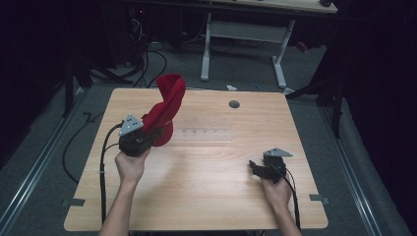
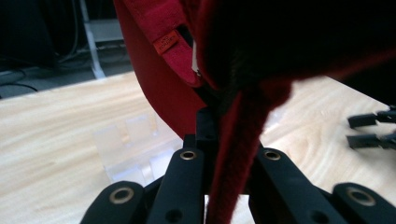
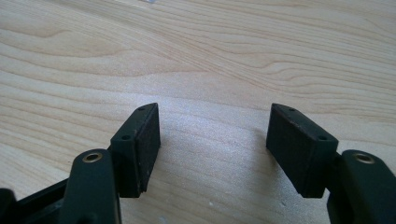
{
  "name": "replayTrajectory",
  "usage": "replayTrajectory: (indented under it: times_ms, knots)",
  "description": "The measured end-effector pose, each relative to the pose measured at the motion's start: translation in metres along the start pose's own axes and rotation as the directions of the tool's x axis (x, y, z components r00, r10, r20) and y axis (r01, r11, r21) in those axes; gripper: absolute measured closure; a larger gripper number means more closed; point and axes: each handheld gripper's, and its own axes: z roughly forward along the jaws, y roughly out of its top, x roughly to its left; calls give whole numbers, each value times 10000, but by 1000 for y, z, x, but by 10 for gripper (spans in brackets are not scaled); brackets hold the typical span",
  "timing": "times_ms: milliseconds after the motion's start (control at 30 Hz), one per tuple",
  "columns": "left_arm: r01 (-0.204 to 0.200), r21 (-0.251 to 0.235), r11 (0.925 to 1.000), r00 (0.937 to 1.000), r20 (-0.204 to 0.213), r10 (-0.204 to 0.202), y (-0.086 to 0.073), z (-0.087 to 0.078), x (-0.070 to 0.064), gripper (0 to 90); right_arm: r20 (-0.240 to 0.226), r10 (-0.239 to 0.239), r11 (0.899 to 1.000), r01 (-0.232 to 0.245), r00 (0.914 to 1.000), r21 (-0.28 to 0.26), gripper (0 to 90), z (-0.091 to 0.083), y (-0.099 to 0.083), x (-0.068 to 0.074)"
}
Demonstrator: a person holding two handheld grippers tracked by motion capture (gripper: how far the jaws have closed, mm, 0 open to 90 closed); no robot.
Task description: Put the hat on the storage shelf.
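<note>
A red fabric item point(image 1: 167, 108), like a soft hat or cloth, is lifted off the wooden table point(image 1: 206, 196) at its left side, rising in a twist. My left gripper point(image 1: 147, 132) is shut on its lower edge. In the left gripper view the red fabric point(image 2: 159, 74) hangs close, a strip of it pinched between the black jaws, and a small orange label point(image 2: 166, 43) shows on it. My right gripper point(image 1: 255, 167) rests low at the table's right with its jaws apart. The right gripper point(image 3: 212, 140) is open above bare wood.
A clear plastic strip point(image 1: 206, 133) lies on the table's middle, seen also as clear plastic point(image 2: 126, 149) in the left gripper view. A grey cable hole point(image 1: 234, 104) sits near the far edge. A white-legged desk point(image 1: 246, 44) stands beyond the table on the dark floor.
</note>
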Motion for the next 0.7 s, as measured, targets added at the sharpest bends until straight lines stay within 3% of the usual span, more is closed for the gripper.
replayTrajectory:
  times_ms: [233, 333, 700]
  knots:
    - [-51, -284, 9996, 9995, -323, 42, 7, 11, 8, 856, -5, -9, 10000, 9, 10000, 3, 349, 0, 0, 0]
    - [139, -557, 9983, 9980, -602, -172, 10, 15, 17, 856, -9, -5, 10000, 5, 10000, 8, 348, 0, 0, 0]
    - [225, -655, 9976, 9925, -1184, -302, 4, 33, 36, 856, -17, -27, 10000, 27, 10000, 6, 346, 0, 0, 0]
